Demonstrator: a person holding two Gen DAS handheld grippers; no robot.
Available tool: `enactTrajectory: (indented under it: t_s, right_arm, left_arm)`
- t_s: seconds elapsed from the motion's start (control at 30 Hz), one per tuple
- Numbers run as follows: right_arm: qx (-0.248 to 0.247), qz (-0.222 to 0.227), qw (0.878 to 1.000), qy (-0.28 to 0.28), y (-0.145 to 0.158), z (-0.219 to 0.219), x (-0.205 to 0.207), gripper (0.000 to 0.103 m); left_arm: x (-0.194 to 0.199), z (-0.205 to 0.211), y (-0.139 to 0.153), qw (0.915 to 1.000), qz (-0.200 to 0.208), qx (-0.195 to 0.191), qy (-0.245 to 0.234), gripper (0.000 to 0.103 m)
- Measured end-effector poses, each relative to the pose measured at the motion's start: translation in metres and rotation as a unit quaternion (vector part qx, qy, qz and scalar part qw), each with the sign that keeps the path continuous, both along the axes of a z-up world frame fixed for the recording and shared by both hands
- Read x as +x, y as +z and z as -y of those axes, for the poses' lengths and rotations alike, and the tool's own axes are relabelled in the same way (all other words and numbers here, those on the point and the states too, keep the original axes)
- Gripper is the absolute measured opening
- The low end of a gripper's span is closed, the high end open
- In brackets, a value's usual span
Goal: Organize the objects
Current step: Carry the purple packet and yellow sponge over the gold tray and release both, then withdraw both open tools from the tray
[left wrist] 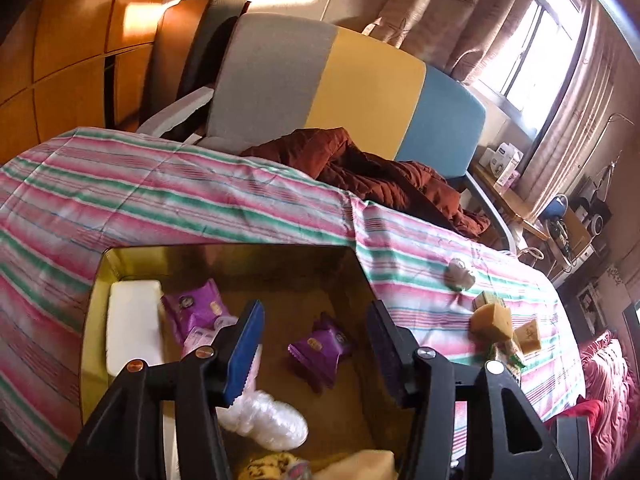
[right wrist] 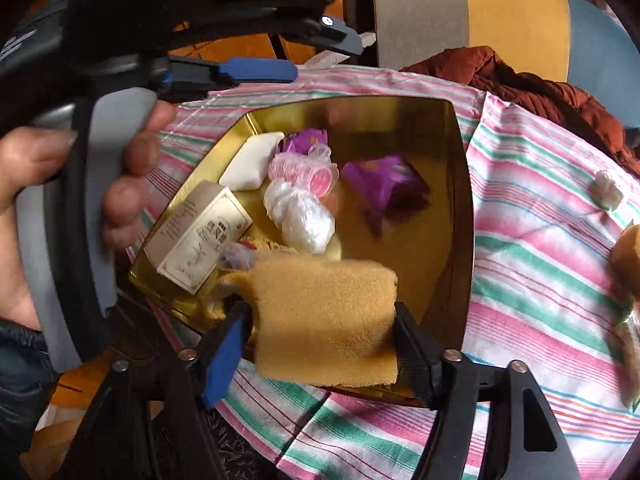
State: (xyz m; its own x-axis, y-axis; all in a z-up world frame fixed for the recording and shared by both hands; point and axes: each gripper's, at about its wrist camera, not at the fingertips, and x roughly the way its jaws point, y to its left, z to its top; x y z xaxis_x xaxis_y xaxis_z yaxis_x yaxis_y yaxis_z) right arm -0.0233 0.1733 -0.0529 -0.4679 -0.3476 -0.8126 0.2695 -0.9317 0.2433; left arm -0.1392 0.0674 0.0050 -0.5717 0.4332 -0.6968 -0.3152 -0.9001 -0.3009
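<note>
Left wrist view: left gripper (left wrist: 316, 344) over the gold tin (left wrist: 94, 312), fingers (left wrist: 246, 344) spread apart, nothing pinched between them. Down in the tin: white block (left wrist: 134, 328) at the far left wall, purple packet (left wrist: 196, 308) just beside it, second purple packet (left wrist: 320, 350) near the middle, white plastic wad (left wrist: 272, 420) under the left finger. Striped cloth (left wrist: 160, 208) under it all, covering the surface. Out to the right of the tin on the cloth: a small white wad (left wrist: 460, 274) and, nearer, yellow sponge cubes (left wrist: 494, 322) bunched together. Brown jacket (left wrist: 372, 172) heaped at the far edge, against a grey, yellow and blue chair (left wrist: 360, 92).

Right wrist view: right gripper (right wrist: 324, 332) over the tin's near rim (right wrist: 466, 240), sponge (right wrist: 326, 312) sitting between the fingers (right wrist: 222, 360), touching both pads; firmness of hold impossible to tell through the blur. Inside the tin: printed box (right wrist: 200, 236) at the near left, white block far left, pink roll (right wrist: 304, 172) beside it, plastic wad in the middle, purple packet to the right. Hand (right wrist: 132, 184) at left wrapped round the other gripper's handle. Small white wad on the cloth at the far right.
</note>
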Motion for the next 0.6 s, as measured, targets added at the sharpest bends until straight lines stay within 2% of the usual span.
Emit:
enactTrajectory:
  t_s: [0.07, 0.17, 0.23, 0.33, 0.6]
  right_arm:
    - [-0.002, 0.003, 1.000, 0.000, -0.003, 0.000, 0.001, 0.078]
    - [-0.003, 0.007, 1.000, -0.007, -0.005, -0.001, 0.003, 0.086]
    - [-0.003, 0.005, 1.000, -0.012, -0.004, -0.001, 0.006, 0.087]
    - [-0.001, -0.004, 1.000, -0.020, 0.000, -0.003, 0.011, 0.093]
    - [0.012, -0.048, 0.998, -0.046, 0.019, -0.008, 0.027, 0.094]
  left_arm:
    - [0.009, 0.010, -0.002, 0.9999, -0.004, -0.008, 0.013, 0.054]
    - [0.023, 0.027, -0.006, 0.9994, -0.003, -0.011, 0.031, 0.054]
    - [0.031, 0.036, -0.009, 0.9990, -0.001, -0.013, 0.042, 0.054]
    - [0.044, 0.047, -0.015, 0.9984, 0.005, -0.012, 0.055, 0.054]
    - [0.078, 0.065, -0.018, 0.9969, -0.004, -0.024, 0.075, 0.054]
